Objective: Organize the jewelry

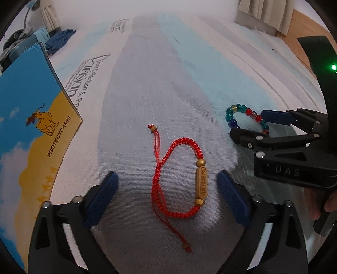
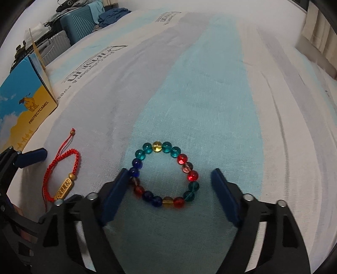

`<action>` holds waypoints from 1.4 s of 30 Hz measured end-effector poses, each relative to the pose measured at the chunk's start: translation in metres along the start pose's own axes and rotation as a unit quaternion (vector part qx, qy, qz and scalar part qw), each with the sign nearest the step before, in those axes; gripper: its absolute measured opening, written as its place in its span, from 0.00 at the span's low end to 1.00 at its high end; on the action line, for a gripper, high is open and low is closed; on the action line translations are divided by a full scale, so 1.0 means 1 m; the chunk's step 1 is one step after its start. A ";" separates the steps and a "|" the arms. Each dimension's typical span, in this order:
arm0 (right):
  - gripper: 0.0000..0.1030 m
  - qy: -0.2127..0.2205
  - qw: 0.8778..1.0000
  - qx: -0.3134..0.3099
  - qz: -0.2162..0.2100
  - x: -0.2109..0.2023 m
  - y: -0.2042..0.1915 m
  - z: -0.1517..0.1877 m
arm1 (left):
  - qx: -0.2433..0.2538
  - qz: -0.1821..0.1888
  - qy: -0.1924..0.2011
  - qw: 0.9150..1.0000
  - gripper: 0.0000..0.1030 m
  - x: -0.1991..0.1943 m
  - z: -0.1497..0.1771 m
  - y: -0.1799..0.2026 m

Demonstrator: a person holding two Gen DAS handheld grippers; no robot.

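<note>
Two bracelets lie flat on a mattress (image 2: 210, 88) covered in pale fabric with grey and light-blue stripes and printed lettering.

The first is a red braided cord bracelet (image 1: 179, 175). It carries one long gold-coloured bar charm with raised characters, and one round gold bead sits at each end of that charm, two in all. Its two loose cord tails each end in a small bead with a knot. It rests on a grey stripe, between the two blue-padded fingers of the left gripper (image 1: 167, 185). The jaws stand wide, and both pads are clear of the cord, so nothing is gripped.

The second is a ring of round glass beads (image 2: 165, 175), about twenty of them: mostly teal, with several red, several dark blue, two yellow and two smoky-pink ones. It lies on a light-blue stripe, to the right of the red bracelet and near it. The right gripper (image 2: 169, 194) straddles it with jaws open. Its left pad is touching or just beside the dark-blue beads on that side; which of the two cannot be told. Its right pad stands apart from the ring. The bracelet is not held.

One box (image 2: 23, 105) printed with blue sky, yellow sand, a camel and the word PROTECTCAMEL sits on the mattress to the left of both bracelets. Beyond the bed's far edge stand two ribbed suitcases (image 2: 78, 23), and some dark-blue folded clothing (image 2: 111, 15) lies nearby.
</note>
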State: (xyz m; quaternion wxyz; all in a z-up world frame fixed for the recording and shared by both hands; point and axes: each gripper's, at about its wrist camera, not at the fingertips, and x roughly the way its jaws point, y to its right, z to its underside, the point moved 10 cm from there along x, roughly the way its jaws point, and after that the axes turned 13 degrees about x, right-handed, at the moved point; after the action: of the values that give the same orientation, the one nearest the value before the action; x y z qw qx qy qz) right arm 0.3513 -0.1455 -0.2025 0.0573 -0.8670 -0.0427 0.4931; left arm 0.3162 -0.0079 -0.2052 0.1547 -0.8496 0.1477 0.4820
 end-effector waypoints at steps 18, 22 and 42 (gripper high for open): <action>0.00 0.006 1.000 -0.021 0.009 -0.025 -0.011 0.000 | 0.012 0.016 0.003 1.000 0.12 -0.029 -0.003 0.005; 0.00 0.012 1.000 -0.021 0.008 -0.035 -0.014 -0.003 | 0.013 0.009 0.010 1.000 0.12 -0.042 -0.008 0.003; 0.06 -0.025 0.999 -0.004 0.039 0.007 -0.006 -0.001 | 0.008 -0.003 0.021 1.000 0.12 -0.068 -0.008 -0.011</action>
State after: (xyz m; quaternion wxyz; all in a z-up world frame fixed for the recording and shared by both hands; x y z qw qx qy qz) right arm 0.3552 -0.1388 -0.2070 0.0329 -0.8558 -0.0120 0.5161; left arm 0.2935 0.0056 -0.1410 0.1595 -0.8587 0.1526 0.4625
